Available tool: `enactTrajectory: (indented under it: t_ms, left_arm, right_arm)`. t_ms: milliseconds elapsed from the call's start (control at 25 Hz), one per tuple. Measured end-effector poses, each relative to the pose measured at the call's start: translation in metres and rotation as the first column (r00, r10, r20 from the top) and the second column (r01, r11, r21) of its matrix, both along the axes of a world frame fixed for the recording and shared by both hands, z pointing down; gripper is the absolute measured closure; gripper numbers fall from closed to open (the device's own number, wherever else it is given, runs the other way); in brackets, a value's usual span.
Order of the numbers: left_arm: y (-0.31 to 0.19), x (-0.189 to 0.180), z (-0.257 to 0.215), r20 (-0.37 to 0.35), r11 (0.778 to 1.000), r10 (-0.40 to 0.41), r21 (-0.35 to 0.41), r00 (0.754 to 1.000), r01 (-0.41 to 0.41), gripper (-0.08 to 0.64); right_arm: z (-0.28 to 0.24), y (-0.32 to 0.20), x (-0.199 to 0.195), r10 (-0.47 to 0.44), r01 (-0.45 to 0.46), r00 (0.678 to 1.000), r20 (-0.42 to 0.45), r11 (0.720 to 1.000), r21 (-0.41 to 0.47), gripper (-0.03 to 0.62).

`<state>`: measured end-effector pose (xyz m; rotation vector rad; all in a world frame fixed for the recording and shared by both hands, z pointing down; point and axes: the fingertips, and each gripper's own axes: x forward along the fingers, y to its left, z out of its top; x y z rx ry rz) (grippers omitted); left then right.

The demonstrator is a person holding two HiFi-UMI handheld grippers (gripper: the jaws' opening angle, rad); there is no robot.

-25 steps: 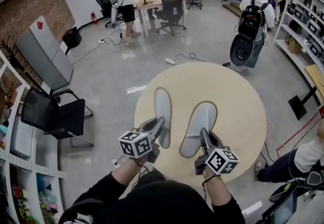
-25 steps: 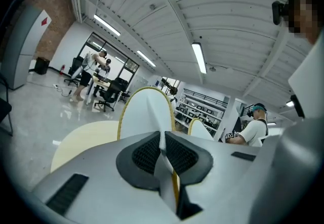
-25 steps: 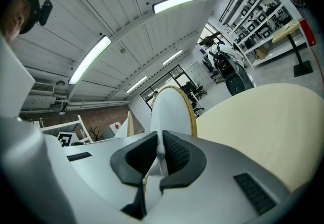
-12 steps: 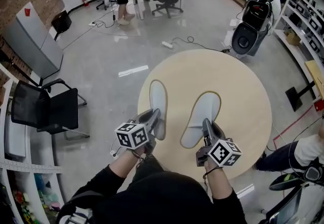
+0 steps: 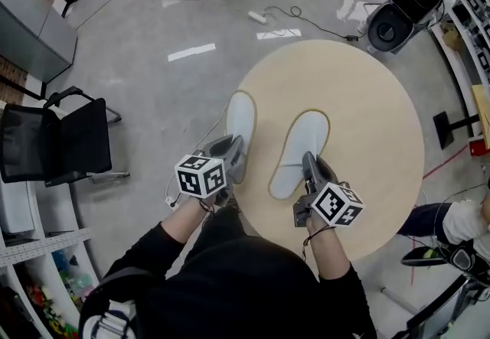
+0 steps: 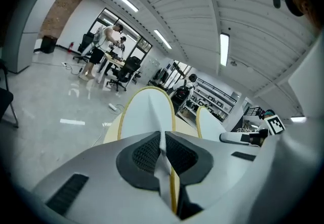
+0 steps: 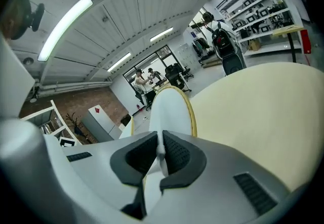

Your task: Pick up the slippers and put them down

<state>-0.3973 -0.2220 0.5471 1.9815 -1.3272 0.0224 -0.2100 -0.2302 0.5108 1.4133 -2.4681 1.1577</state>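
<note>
Pulled left slipper [image 5: 241,119], right slipper [image 5: 304,142] nearer my table [image 5: 367,100] edge.
Left gripper [image 5: 237,148], right gripper [image 5: 308,161] clamped their heels.

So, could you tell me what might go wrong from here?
The left hand-held gripper and right hand-held gripper each pinch only a thin heel edge, so the left slipper or right slipper could droop or slip free. The left slipper overlaps the table's rim; set down there, it might fall to the floor.
</note>
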Motion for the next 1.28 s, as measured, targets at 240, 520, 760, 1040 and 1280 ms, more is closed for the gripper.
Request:
enactTrajectory:
  t_ms: [240, 520, 760, 1040, 1280]
  left_arm:
    - [-0.047, -0.042, 0.035, 0.029, 0.997, 0.049, -0.066, 0.998, -0.047, 0.528]
    - [-0.099, -0.055, 0.110, 0.059, 0.972, 0.079, -0.226, 0.995, -0.064, 0.528]
    - [-0.133, -0.043, 0.151, 0.058, 0.943, 0.060, -0.330, 0.997, -0.037, 0.528]
    - [-0.151, -0.026, 0.171, 0.016, 0.929, 0.071, -0.365, 0.997, -0.060, 0.528]
    - [-0.154, -0.023, 0.177, -0.007, 0.923, 0.081, -0.377, 0.997, -0.077, 0.528]
  right_arm:
    - [0.037, -0.050, -0.064, -0.018, 0.017, 1.000, -0.005, 0.997, -0.075, 0.562]
    - [0.115, -0.089, -0.104, -0.045, 0.029, 0.996, -0.078, 0.979, -0.200, 0.561]
    - [0.166, -0.118, -0.119, -0.066, 0.032, 0.992, -0.105, 0.952, -0.303, 0.561]
    - [0.203, -0.145, -0.103, -0.011, -0.040, 0.989, -0.146, 0.939, -0.341, 0.561]
    - [0.213, -0.155, -0.108, -0.057, -0.010, 0.981, -0.183, 0.937, -0.349, 0.561]
